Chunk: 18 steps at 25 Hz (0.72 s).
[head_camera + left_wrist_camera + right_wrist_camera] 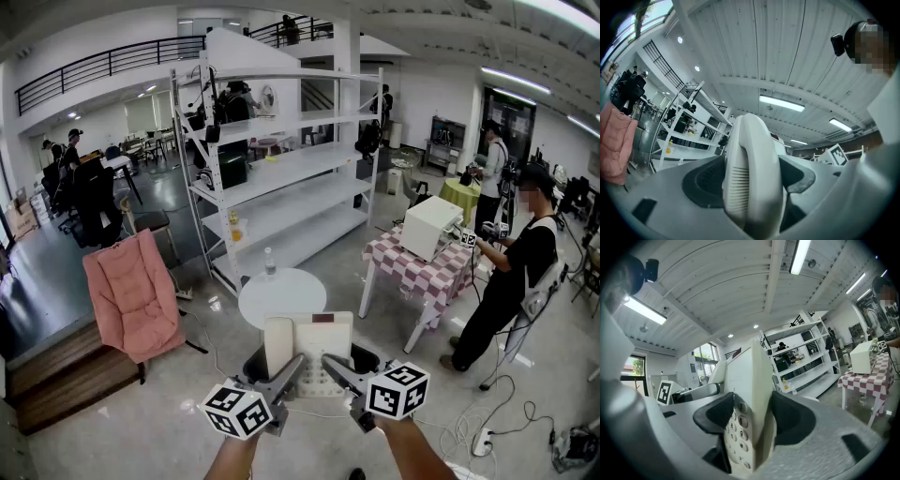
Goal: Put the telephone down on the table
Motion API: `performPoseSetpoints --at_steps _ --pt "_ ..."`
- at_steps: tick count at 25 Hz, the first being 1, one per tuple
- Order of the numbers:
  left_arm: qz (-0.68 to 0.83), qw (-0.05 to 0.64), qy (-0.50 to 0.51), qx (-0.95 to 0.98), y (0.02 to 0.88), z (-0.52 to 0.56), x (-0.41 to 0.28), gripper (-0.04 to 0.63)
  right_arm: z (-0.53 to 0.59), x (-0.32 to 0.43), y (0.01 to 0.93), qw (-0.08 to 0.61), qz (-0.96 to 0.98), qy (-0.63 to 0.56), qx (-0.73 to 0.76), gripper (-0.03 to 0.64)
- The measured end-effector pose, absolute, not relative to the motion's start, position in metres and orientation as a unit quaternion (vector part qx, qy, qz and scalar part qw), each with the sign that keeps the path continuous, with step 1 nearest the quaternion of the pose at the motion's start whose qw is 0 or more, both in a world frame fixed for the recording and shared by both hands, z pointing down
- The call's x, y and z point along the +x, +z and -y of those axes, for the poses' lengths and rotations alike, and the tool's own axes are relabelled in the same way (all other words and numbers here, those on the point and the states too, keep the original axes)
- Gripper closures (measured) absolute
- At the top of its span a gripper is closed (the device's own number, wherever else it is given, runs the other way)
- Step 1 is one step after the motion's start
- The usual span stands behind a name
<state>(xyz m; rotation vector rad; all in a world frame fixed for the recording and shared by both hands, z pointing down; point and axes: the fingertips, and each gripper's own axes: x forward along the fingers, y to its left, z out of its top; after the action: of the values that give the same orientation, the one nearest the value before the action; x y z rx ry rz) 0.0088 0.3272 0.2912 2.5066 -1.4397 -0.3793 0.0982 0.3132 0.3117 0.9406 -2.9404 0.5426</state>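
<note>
A white desk telephone [314,349] hangs in the air between both grippers, just in front of a round white table [281,294]. Its handset [278,345] lies in the cradle on the left side, and the keypad faces up. My left gripper [292,367] is shut on the handset end; in the left gripper view the dark pads [705,180] press both sides of the handset [752,173]. My right gripper [336,367] is shut on the telephone's right edge; the right gripper view shows the keypad [736,427] clamped between its pads [792,420].
A small bottle [270,262] stands on the round table. A pink folding chair [131,295] is at left and white shelving [281,178] behind. A checkered table [422,274] with a white box [429,225], a standing person [511,272] and floor cables [483,439] are at right.
</note>
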Motion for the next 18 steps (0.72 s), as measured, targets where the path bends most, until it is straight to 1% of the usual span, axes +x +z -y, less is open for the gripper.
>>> performPoseSetpoints --at_steps 18 --pt "0.481 0.119 -0.13 0.859 0.298 -0.332 -0.012 0.25 -0.32 0.078 0.318 0.004 0.935 0.175 0.31 0.383"
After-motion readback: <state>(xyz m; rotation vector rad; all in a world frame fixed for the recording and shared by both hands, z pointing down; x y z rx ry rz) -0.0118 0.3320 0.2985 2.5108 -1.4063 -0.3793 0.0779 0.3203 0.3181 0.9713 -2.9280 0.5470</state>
